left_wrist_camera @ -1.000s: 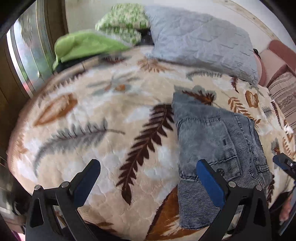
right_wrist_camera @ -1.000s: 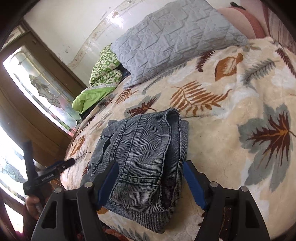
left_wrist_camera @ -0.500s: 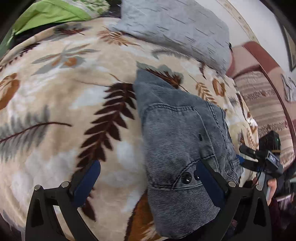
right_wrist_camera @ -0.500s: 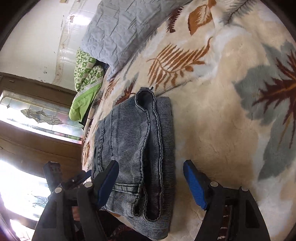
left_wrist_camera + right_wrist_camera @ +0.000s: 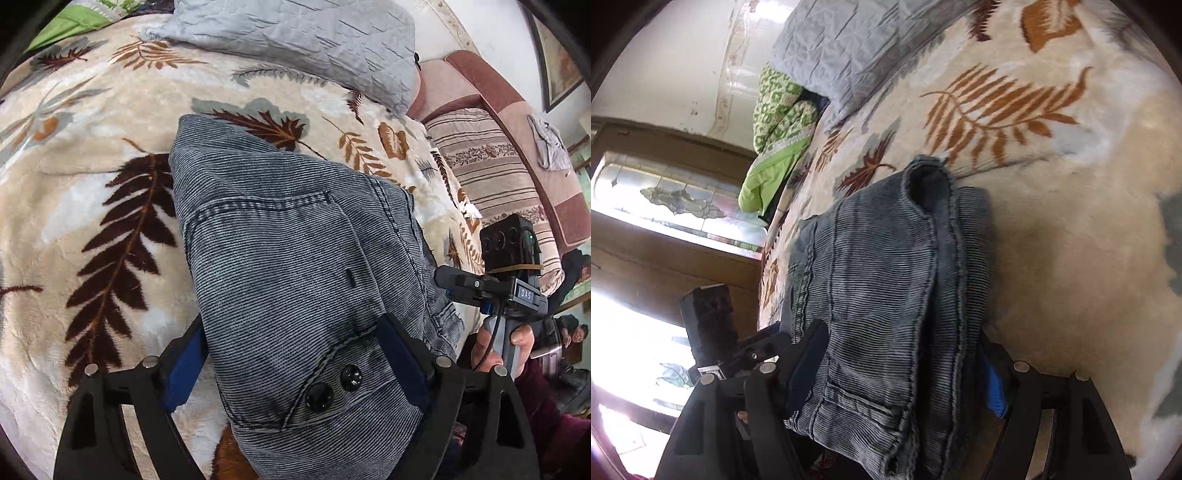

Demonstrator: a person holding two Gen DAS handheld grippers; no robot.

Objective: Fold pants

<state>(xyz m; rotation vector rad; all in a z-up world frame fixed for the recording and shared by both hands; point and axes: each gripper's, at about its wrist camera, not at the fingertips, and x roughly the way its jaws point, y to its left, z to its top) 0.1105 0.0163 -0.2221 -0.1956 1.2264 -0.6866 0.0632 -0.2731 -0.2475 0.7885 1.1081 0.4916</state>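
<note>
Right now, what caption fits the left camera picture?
Left gripper straddles folded pants on leaf blanket.

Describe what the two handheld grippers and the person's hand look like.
Both the left gripper and the right gripper have black cut-out frames, silver bolts and blue finger pads. The left view shows the right unit's black camera box, a "DAS" label, a thin black cable, a bare hand and a maroon sleeve.

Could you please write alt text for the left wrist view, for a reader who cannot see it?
The left gripper straddles the near end of folded grey-blue striped pants lying on a cream leaf-print blanket. A grey quilted pillow lies beyond, and the right gripper is at the right edge.
</note>
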